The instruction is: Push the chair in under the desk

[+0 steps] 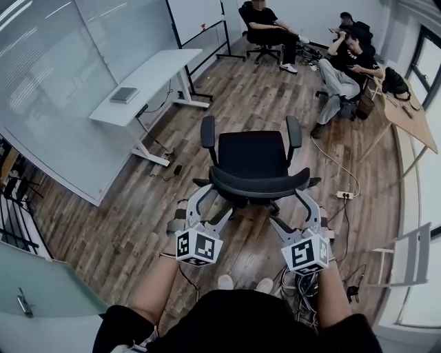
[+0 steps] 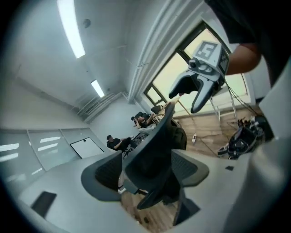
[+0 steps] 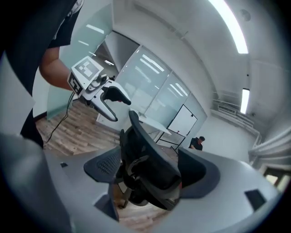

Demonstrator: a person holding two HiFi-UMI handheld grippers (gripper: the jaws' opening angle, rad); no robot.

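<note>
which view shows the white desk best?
Head view: the white desk is whole, top and legs, up-left of the chair. Right gripper view catches only a sliver of it behind the chair back. Left gripper view: cannot make it out.

Floor: wood planks (image 1: 138, 207) in mixed browns, running ahead of the left gripper (image 1: 210, 203) and the right gripper (image 1: 293, 210).
Left side: frosted glass partition (image 1: 62, 89), off to the left gripper's left and stretching away ahead.
Far end: whiteboard (image 1: 196, 21) on a black wheeled frame, far ahead of both grippers.
Right side: wooden table (image 1: 413, 117), ahead and well to the right gripper's right, with a dark bag (image 1: 394, 81) on it.
Windows: dark-framed window (image 1: 424, 62) beyond that table.
People: seated people (image 1: 344, 69), far ahead and to the right.
Cables: white power strip (image 1: 344, 195), ahead-right of the right gripper.
Light: long ceiling strips (image 2: 70, 27), lit, on a white ceiling.
</note>
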